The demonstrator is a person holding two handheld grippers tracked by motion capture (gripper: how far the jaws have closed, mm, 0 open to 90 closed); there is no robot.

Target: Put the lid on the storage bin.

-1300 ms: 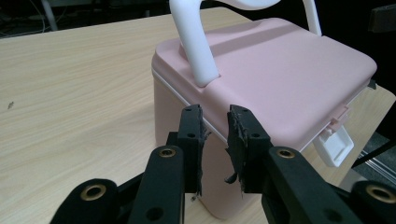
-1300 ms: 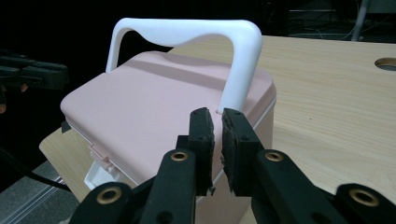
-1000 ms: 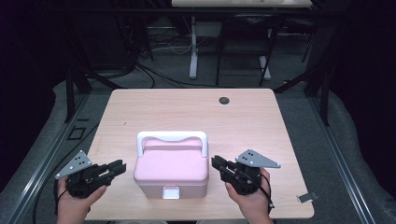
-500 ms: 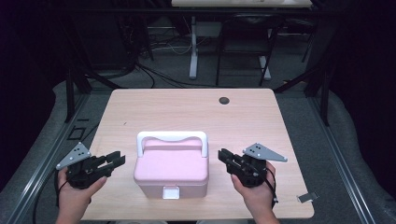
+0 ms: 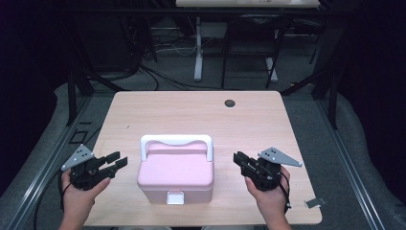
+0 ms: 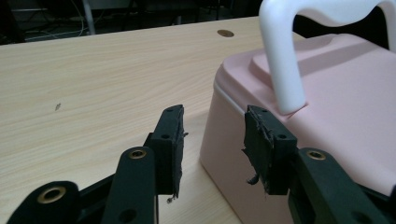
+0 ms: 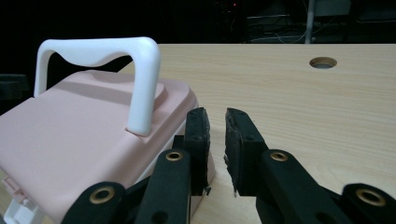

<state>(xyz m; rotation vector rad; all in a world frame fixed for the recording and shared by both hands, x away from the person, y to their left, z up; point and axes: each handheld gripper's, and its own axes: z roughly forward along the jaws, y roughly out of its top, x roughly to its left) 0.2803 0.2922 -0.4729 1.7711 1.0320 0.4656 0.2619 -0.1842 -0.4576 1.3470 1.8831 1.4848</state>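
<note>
Only 2 grippers beside pink box [image 5: 175, 175]

no text, label, brand, number or sign can be read anywhere, neither on the pink box [image 5: 175, 175] nor on the wooden table [image 5: 191, 115]

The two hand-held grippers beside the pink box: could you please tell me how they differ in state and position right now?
The left hand-held gripper has jaws that have just been opening and stand well apart; the right hand-held gripper has jaws with only a narrow gap. The left one sits at the left side of the pink box, the right one at its right side, a little farther off. Both point towards the box, hold nothing, and carry a grey plate.
</note>
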